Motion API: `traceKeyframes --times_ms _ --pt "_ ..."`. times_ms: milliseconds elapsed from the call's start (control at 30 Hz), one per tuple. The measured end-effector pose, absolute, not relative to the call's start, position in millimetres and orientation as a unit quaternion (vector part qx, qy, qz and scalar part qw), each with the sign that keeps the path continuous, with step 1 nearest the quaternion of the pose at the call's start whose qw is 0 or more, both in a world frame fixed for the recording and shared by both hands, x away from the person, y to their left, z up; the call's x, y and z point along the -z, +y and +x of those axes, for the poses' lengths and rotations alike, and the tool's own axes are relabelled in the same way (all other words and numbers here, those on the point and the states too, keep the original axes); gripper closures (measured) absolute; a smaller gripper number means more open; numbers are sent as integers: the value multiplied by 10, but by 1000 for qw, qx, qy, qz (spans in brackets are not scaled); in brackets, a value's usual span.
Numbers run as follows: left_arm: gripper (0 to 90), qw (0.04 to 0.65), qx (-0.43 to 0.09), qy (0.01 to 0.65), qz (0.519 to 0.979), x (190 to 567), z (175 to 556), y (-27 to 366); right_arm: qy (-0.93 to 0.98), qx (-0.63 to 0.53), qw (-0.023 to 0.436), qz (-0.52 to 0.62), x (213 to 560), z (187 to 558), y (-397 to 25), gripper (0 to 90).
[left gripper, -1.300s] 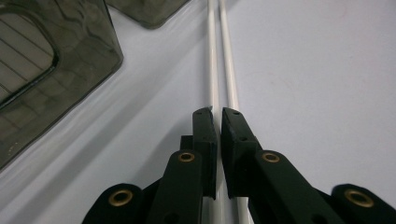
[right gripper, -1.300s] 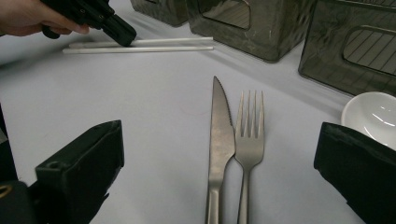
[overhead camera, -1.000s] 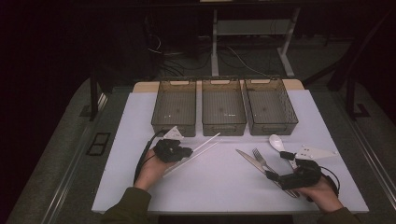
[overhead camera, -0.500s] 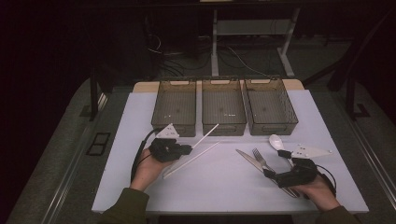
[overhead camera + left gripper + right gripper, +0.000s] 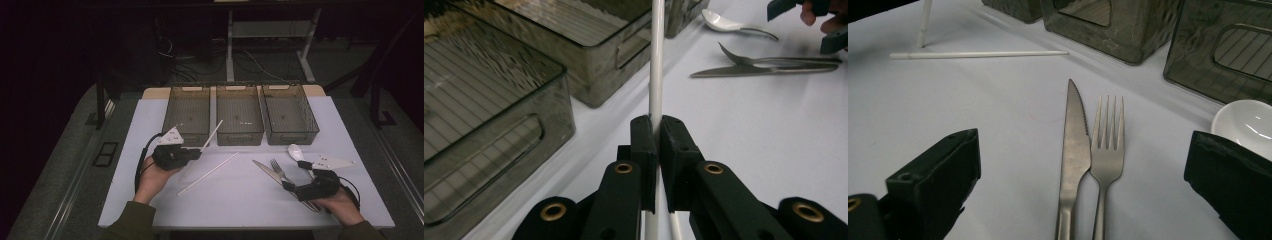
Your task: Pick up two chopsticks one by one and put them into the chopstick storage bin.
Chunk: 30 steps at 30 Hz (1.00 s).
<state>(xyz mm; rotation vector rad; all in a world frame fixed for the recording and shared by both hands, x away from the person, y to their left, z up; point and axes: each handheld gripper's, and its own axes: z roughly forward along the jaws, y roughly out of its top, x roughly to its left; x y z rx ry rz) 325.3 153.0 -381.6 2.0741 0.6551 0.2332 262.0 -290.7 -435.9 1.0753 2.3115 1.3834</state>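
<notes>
Bins come first: three dark, see-through ones stand side by side at the far edge of the white counter [image 5: 250, 200], the left bin [image 5: 189, 114], the middle bin [image 5: 239, 114] and the right bin [image 5: 289, 113]. From above, each shows a bare ribbed floor with nothing lying in it.

My left gripper [image 5: 197, 152] sits just in front of the left bin. Its jaws are pressed together on a white chopstick [image 5: 212, 136], which slants up off the counter with its far tip at the gap between the left and middle bins. A second chopstick [image 5: 207, 174] lies flat on the counter just beside my left hand [image 5: 150, 176], running diagonally toward the middle of the counter.

My right gripper [image 5: 291, 187] rests low near the counter's front right, its jaws spread wide on either side of the knife [image 5: 266, 171] and fork [image 5: 278, 169], touching neither. The white spoon [image 5: 296, 151] lies just beyond, in front of the right bin.

My left gripper view [image 5: 657, 145] shows what the high view cannot: the pads clamp the chopstick's shaft squarely, with the stick passing straight up between them, and the bin walls have handle cut-outs. My right gripper view shows the knife's serrated edge and the fork's four tines, the two lying side by side and touching, handles toward me, with the spoon's bowl at the right edge.
</notes>
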Motion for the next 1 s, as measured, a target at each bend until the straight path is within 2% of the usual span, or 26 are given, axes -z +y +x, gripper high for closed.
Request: traceKeyframes --times_ms 1000 --pt "843 513 -118 268 807 3384 3461 1671 787 -476 123 372 4352 2609 -2919 17"
